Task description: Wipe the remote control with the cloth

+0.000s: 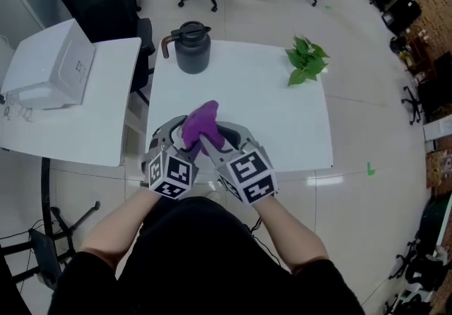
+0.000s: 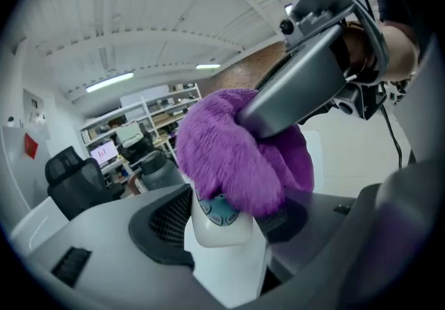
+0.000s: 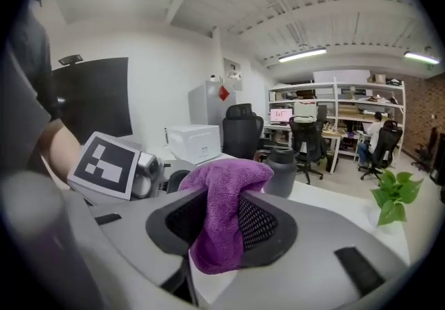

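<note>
Cloth (image 1: 202, 126), purple, hides whatever sits beneath it above the white table's (image 1: 282, 116) near edge in the head view. Only its own view shows the left gripper (image 2: 226, 222) clamped on the remote (image 2: 221, 229) under that cloth. The right gripper's (image 3: 221, 222) jaws pinch the cloth itself.

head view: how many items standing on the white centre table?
2: a dark jug near the table's far left corner, a green plant near the far right corner. The purple cloth held over the near edge may hide something small.
</note>
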Demonstrator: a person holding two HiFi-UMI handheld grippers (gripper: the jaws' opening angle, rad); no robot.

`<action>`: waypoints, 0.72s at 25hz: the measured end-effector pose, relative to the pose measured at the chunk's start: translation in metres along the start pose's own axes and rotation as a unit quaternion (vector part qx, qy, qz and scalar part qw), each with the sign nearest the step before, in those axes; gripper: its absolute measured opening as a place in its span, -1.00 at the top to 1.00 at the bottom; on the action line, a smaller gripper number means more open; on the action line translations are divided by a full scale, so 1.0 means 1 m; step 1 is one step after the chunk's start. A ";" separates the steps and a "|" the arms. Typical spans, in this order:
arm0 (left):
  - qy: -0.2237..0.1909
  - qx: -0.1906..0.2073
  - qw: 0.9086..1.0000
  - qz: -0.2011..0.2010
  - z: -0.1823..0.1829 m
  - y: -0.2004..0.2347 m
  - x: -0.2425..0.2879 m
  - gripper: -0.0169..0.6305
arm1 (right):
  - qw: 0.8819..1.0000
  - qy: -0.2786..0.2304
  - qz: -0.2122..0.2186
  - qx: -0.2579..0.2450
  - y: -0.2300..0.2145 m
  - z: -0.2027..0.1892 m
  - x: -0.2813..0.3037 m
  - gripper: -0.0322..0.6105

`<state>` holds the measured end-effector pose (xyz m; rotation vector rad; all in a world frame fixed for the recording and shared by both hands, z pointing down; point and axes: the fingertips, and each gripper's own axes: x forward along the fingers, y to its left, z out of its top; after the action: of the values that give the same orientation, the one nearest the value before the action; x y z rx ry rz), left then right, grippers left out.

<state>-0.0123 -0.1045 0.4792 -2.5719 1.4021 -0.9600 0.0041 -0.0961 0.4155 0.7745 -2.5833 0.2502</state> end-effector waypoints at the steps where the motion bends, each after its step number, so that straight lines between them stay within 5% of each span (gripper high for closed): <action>1: -0.004 0.015 1.000 -0.003 0.004 -0.003 -0.002 0.16 | 1.000 0.010 0.010 -0.010 0.012 0.002 0.003 0.47; 6: -0.026 0.089 0.995 -0.023 0.013 -0.014 -0.019 0.16 | 0.997 0.065 0.007 -0.042 0.036 -0.003 0.019 0.47; 14: -0.053 0.081 0.994 -0.043 0.011 0.002 -0.057 0.17 | 0.991 0.077 -0.103 -0.046 -0.002 0.003 0.016 0.48; 18: -0.056 0.090 0.993 -0.047 -0.003 0.011 -0.058 0.17 | 0.995 0.042 -0.089 -0.026 0.013 0.028 0.005 0.47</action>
<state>-0.0442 -0.0652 0.4493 -2.5333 1.1205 -0.8933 -0.0168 -0.0961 0.3925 0.9465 -2.4153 0.1560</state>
